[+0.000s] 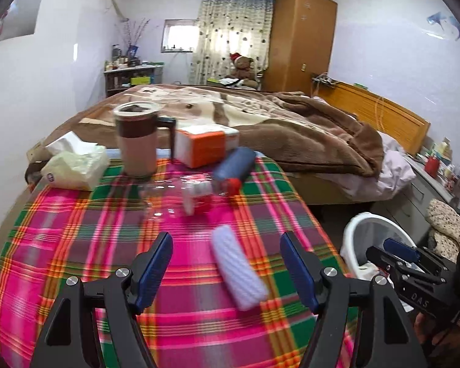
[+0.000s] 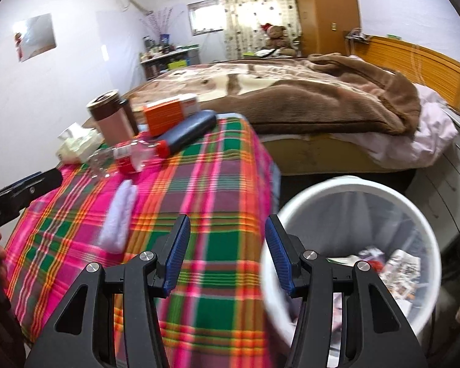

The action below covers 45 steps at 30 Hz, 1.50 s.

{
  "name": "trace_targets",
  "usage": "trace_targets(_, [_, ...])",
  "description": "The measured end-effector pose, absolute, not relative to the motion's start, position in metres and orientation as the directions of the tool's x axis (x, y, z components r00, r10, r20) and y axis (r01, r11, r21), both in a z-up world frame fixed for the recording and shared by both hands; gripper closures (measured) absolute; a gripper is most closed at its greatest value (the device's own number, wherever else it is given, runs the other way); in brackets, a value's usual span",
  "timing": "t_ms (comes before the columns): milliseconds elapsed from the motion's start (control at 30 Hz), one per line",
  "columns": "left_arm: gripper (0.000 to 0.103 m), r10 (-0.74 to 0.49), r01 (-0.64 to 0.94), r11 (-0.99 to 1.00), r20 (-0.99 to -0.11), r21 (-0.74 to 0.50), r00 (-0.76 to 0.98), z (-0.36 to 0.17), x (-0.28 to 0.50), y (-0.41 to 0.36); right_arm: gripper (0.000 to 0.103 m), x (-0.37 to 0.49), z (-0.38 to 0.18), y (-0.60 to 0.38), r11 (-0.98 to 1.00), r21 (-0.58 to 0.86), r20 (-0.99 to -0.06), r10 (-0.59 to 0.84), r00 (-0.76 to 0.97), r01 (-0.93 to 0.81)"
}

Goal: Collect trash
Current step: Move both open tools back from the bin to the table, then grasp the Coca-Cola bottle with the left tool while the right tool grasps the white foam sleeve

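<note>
Plaid table (image 1: 76, 214) beside bin (image 2: 346, 190). Both grippers, left (image 1: 227, 263) and right (image 2: 228, 251), apart, empty. Next: left closes on white wad (image 1: 239, 273).

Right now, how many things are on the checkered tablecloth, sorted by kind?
Mugs: 1, the lidded mug
Boxes: 1, the orange box
Tissue packs: 1, the tissue pack
Bottles: 1, the clear plastic bottle
Cases: 1, the dark blue case
Wads: 1, the white wad
Total: 6
</note>
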<state>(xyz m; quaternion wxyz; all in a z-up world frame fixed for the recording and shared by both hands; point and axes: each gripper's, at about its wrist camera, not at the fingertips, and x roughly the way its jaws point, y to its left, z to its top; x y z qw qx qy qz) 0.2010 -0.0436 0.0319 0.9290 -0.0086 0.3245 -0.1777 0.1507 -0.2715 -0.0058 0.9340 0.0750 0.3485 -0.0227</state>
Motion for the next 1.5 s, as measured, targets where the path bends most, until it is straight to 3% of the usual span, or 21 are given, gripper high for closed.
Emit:
trace_targets(367, [0.030,-0.290,0.294,0.950,-0.628,-0.102,0.722,0.023,0.237,-0.005,0.050,0.177,-0.016,-0.218,0.990,0.137,-0.693,0.118,0.711,-0.030])
trace_targets(833, [0.029,-0.349,0.418,0.905,-0.694,-0.077,0.630,0.005,0.309,-0.016,0.045,0.221,-0.038,-0.171,0.984,0.144,-0.754,0.181,0.632,-0.110])
trace_targets(1100, [0.028,-0.362,0.485,0.874,-0.718,-0.039,0.594,-0.003,0.346,-0.033,0.045,0.240,-0.050,-0.167,0.991,0.078,-0.791,0.130,0.597,-0.112])
trace_targets(1333, [0.028,-0.339,0.571,0.819,-0.749,0.063,0.569,-0.017,0.364,-0.060,0.045,0.245,-0.051,-0.179,0.996,0.049,-0.794,0.085,0.602,-0.077])
trace_targets(1500, [0.028,-0.373,0.617,0.787,-0.786,0.013,0.492,-0.027,0.374,-0.071,0.045,0.248,-0.051,-0.188,0.997,0.057,-0.790,0.080,0.608,-0.056])
